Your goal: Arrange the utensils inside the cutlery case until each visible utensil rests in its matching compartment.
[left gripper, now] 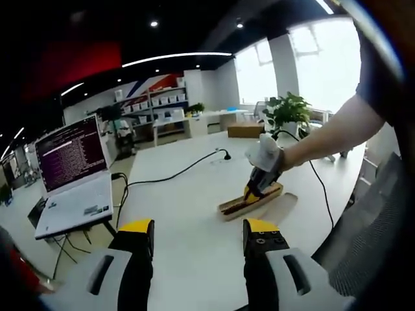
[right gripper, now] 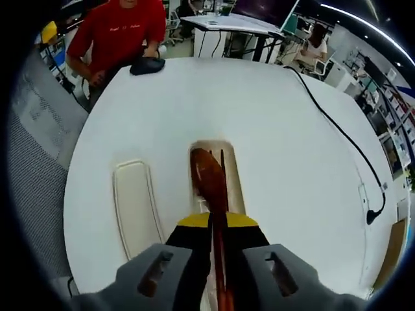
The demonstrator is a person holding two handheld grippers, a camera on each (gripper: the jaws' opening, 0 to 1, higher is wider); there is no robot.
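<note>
A large white round table [left gripper: 194, 194] is carrying everything here. The left gripper view is looking across it from a distance: an open laptop [left gripper: 74, 175] is standing on a stand past the table's far left edge, a black cable [left gripper: 175, 175] is snaking over the tabletop, and a potted plant [left gripper: 288, 110] is sitting beyond the far edge. The left gripper [left gripper: 198, 236] is hovering over bare table with its jaws spread apart and nothing between them. Toward the table's right edge, a person's arm is reaching in with the right gripper [left gripper: 256, 188] tilted down into the wooden cutlery case [left gripper: 249, 202].

The right gripper view is looking straight down from close up. The case [right gripper: 217, 172] is lying near the middle of the table, pale and narrow with rounded ends. Its lid [right gripper: 136, 204] is lying flat just beside it, toward the near edge. The right gripper [right gripper: 217, 227] is clamping its jaws on dark reddish-brown wooden utensils: a spoon [right gripper: 209, 172] whose bowl is resting inside the case, and thin chopsticks [right gripper: 222, 168] alongside. A person in a red shirt [right gripper: 120, 29] is sitting at the far edge.
</note>
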